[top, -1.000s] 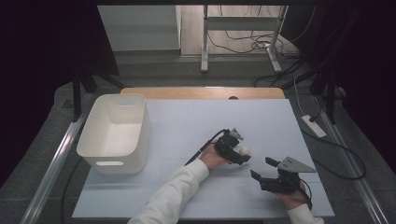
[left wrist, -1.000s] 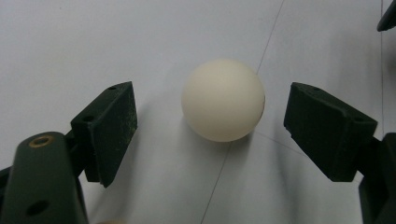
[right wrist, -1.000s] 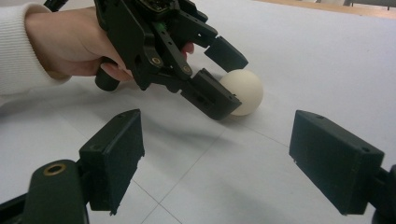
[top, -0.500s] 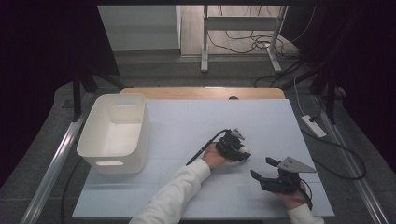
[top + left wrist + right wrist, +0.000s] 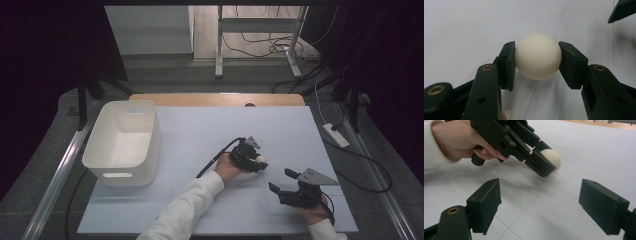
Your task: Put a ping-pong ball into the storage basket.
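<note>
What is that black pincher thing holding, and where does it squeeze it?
The left gripper holds a white ball, its two pads pressed against the ball's opposite sides at the middle. The right gripper is open and holds nothing.

Left gripper (image 5: 536, 60) clamps tight, jaws just closed; right gripper (image 5: 539, 207) hovers beside it, jaws spread wide.

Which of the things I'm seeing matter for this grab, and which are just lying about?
In the job:
- white ball, clamped by the left gripper
- white bin, probably its destination

Lying about:
- right gripper, open, idle
- power strip beside the table
</note>
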Demonstrator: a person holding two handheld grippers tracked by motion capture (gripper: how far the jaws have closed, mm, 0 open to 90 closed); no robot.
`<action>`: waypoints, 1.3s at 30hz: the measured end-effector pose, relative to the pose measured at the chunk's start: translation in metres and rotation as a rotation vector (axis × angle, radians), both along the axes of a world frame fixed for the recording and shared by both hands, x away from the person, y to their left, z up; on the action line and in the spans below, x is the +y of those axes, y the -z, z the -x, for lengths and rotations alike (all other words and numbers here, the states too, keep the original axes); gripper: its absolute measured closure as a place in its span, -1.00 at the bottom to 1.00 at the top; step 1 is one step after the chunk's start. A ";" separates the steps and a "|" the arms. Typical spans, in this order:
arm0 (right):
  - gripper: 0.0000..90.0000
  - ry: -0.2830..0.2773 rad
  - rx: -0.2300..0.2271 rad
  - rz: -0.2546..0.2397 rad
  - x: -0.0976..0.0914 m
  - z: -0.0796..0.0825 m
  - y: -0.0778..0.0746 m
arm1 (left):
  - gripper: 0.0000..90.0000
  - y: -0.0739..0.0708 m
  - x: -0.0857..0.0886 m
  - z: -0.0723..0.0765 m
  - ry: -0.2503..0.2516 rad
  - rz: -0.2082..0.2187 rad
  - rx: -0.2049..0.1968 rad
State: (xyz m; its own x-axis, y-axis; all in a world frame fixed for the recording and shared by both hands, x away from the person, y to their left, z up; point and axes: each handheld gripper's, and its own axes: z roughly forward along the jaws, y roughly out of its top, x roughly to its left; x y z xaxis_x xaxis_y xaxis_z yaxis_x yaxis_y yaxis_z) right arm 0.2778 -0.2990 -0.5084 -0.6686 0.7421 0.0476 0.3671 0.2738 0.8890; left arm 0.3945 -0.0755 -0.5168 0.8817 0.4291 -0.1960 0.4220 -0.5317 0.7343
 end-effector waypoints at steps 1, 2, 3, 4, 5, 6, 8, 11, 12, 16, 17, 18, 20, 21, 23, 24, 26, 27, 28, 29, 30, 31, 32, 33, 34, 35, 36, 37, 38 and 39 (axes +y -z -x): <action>-0.60 0.000 0.000 0.000 0.000 0.000 0.000 | 0.13 -0.001 0.001 0.000 -0.004 0.005 0.001; -0.60 0.000 0.000 0.000 0.000 0.000 0.000 | 0.13 -0.001 0.001 0.000 -0.004 0.005 0.001; -0.60 0.000 0.000 0.001 0.000 0.000 0.000 | 0.13 -0.002 0.003 0.001 -0.005 0.008 -0.001; -0.60 0.001 0.001 0.001 0.000 0.000 0.000 | 0.13 -0.003 0.004 0.001 -0.006 0.007 -0.005; -0.60 0.001 0.001 0.001 0.000 0.000 0.000 | 0.13 -0.004 0.005 0.002 -0.007 0.008 -0.005; -0.60 0.001 0.001 0.002 0.000 0.000 0.000 | 0.13 -0.004 0.005 0.002 -0.013 0.016 -0.004; -0.60 0.001 0.001 0.002 0.000 0.000 0.000 | 0.13 -0.006 0.010 0.003 -0.014 0.014 -0.013; -0.60 0.002 0.001 0.004 0.000 0.000 0.000 | 0.13 -0.008 0.013 0.003 -0.024 0.019 -0.013; -0.60 0.001 0.002 0.006 0.000 0.000 0.000 | 0.13 -0.009 0.015 0.004 -0.032 0.022 -0.012; -0.60 0.000 0.000 0.006 0.000 0.000 0.000 | 0.13 -0.013 0.024 0.006 -0.042 0.023 -0.021; -0.60 -0.001 0.000 0.006 0.000 0.000 0.000 | 0.13 -0.014 0.026 0.007 -0.049 0.027 -0.023; -0.60 -0.001 -0.001 0.007 0.000 0.000 0.000 | 0.13 -0.015 0.028 0.007 -0.049 0.024 -0.026; -0.60 -0.002 -0.002 0.007 0.001 0.000 0.000 | 0.13 -0.017 0.033 0.008 -0.059 0.031 -0.029; -0.60 -0.002 -0.002 0.008 0.001 0.000 0.000 | 0.13 -0.017 0.034 0.009 -0.061 0.034 -0.031; -0.60 -0.002 -0.002 0.008 0.001 0.000 0.000 | 0.13 -0.018 0.035 0.009 -0.060 0.036 -0.033; -0.60 -0.002 -0.002 0.008 0.001 -0.001 0.000 | 0.13 -0.019 0.037 0.010 -0.062 0.039 -0.036; -0.60 -0.002 -0.002 0.009 0.001 -0.001 0.000 | 0.13 -0.020 0.038 0.011 -0.060 0.041 -0.041; -0.60 -0.001 -0.002 0.009 0.001 -0.001 0.000 | 0.13 -0.021 0.040 0.012 -0.056 0.040 -0.046; -0.60 -0.001 -0.001 0.008 0.001 -0.001 0.000 | 0.13 -0.021 0.040 0.013 -0.060 0.046 -0.047; -0.60 -0.001 -0.001 0.009 0.001 -0.001 0.000 | 0.13 -0.022 0.042 0.014 -0.059 0.052 -0.051; -0.60 -0.001 -0.001 0.009 0.001 -0.001 0.000 | 0.13 -0.022 0.042 0.014 -0.059 0.052 -0.051; -0.60 -0.001 -0.001 0.009 0.001 -0.001 0.000 | 0.13 -0.022 0.043 0.014 -0.060 0.052 -0.052; -0.60 0.000 -0.002 0.009 0.001 -0.001 0.000 | 0.13 -0.023 0.044 0.015 -0.061 0.053 -0.053; -0.60 0.000 -0.002 0.009 0.001 -0.001 0.000 | 0.13 -0.023 0.044 0.015 -0.061 0.053 -0.054; -0.60 0.000 -0.002 0.009 0.001 -0.001 0.000 | 0.13 -0.024 0.045 0.016 -0.059 0.054 -0.057; -0.60 0.000 -0.001 0.008 0.001 0.000 0.000 | 0.13 -0.025 0.046 0.017 -0.061 0.055 -0.058; -0.60 0.000 -0.002 0.008 0.001 0.000 0.000 | 0.13 -0.025 0.047 0.017 -0.060 0.056 -0.060; -0.60 0.000 -0.003 0.008 0.001 0.000 0.000 | 0.13 -0.026 0.048 0.017 -0.056 0.054 -0.063; -0.60 0.000 -0.004 0.009 0.001 -0.001 0.000 | 0.13 -0.026 0.048 0.018 -0.063 0.061 -0.060; -0.60 0.000 -0.002 0.008 0.001 0.000 0.000 | 0.13 -0.026 0.049 0.018 -0.060 0.062 -0.063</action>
